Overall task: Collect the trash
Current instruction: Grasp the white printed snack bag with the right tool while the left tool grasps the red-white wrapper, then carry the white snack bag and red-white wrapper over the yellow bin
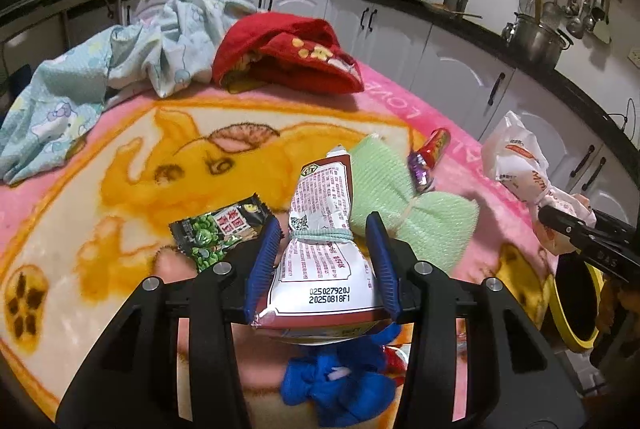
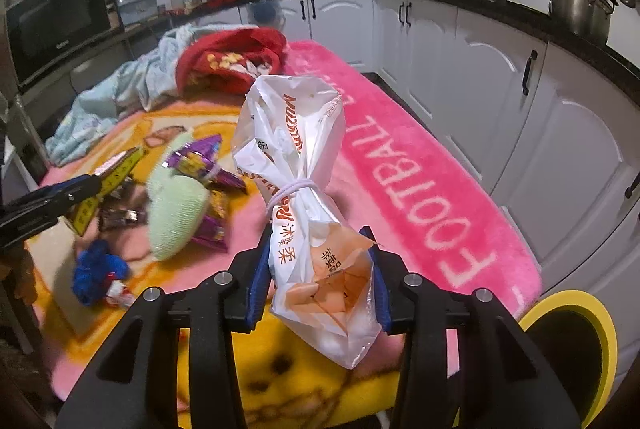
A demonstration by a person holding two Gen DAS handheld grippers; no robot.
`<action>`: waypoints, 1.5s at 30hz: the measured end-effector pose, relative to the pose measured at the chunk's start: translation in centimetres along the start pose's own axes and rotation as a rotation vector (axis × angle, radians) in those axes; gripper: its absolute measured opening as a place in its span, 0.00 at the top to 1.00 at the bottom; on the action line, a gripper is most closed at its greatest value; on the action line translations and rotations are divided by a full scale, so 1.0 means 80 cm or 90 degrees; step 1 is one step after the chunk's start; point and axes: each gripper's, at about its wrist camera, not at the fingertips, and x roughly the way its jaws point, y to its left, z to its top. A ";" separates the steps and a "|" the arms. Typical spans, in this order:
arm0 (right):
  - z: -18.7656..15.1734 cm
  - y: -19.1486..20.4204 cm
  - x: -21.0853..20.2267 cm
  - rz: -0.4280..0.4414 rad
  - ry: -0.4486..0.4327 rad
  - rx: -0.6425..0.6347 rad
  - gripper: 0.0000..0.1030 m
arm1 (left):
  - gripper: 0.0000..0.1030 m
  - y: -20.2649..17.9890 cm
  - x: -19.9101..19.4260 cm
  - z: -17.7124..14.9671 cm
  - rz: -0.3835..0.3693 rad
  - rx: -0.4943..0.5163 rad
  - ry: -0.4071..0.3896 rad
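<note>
My left gripper [image 1: 322,233] is shut on a white and red snack packet [image 1: 320,229] tied with a band, held above the blanket. My right gripper [image 2: 318,241] is shut on a white plastic bag with orange print [image 2: 300,165], tied in the middle, lifted over the table's right edge; the bag also shows in the left wrist view [image 1: 520,165]. A yellow-rimmed bin [image 2: 572,345] stands below at the right; it also shows in the left wrist view [image 1: 576,301]. A green pea packet [image 1: 220,233], a purple wrapper [image 2: 200,165] and a red wrapper [image 1: 434,147] lie on the blanket.
A pink and orange blanket [image 1: 120,157] covers the table. On it lie a green knit cloth [image 1: 400,197], a blue cloth [image 1: 336,385], a red towel [image 1: 288,57] and a light blue cloth [image 1: 120,65]. White cabinets [image 2: 520,109] run along the right.
</note>
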 end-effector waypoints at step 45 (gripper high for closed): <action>-0.063 -0.152 -0.188 -0.134 -0.156 0.153 0.62 | 0.64 -0.290 -0.016 0.027 -0.196 0.196 -0.068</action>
